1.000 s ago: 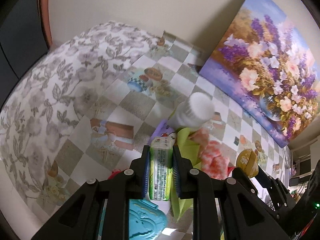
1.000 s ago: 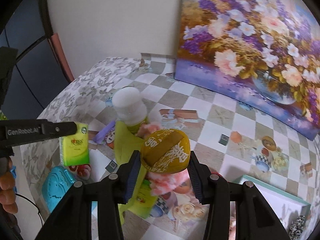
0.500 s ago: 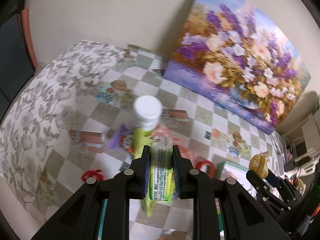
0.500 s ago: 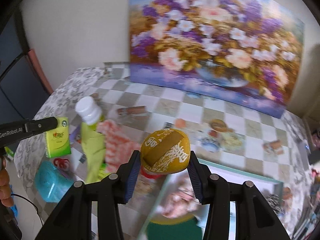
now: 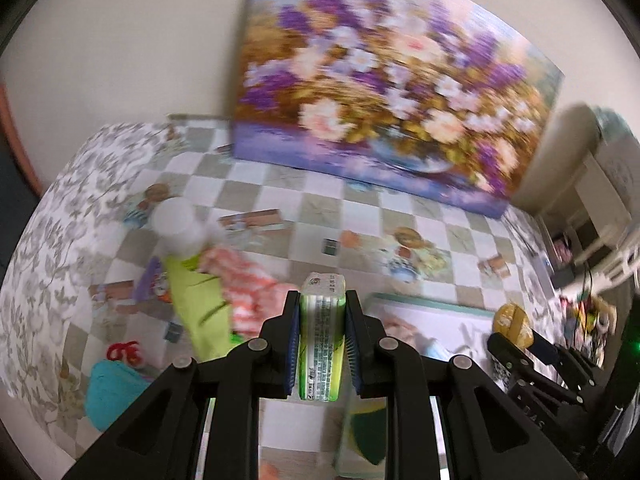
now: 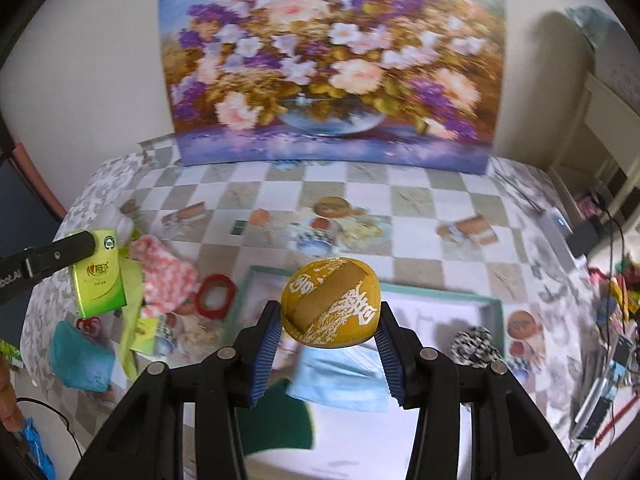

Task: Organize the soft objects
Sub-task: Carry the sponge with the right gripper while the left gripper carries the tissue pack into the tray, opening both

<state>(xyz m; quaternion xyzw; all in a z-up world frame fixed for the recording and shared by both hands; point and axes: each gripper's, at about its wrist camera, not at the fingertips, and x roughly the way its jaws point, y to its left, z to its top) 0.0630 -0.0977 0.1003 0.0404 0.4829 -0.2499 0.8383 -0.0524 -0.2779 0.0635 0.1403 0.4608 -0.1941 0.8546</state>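
A: Left wrist view first. We find the left claw (image 5: 322,344) pinching one green tissue pack (image 5: 322,336), held above the bench (image 5: 280,188); the tray (image 5: 432,307) lies just ahead.

B: Loose there we count one lime cloth (image 5: 192,304), one pink cloth (image 5: 248,276), one teal item (image 5: 110,388).

A: Right wrist view. The right claw (image 6: 329,344) pinches one yellow beanbag (image 6: 330,306) over the tray (image 6: 495,312).

B: Inside we count three: blue cloth (image 6: 340,376), green piece (image 6: 276,420), speckled ball (image 6: 474,344). We judge sorting roughly half done.
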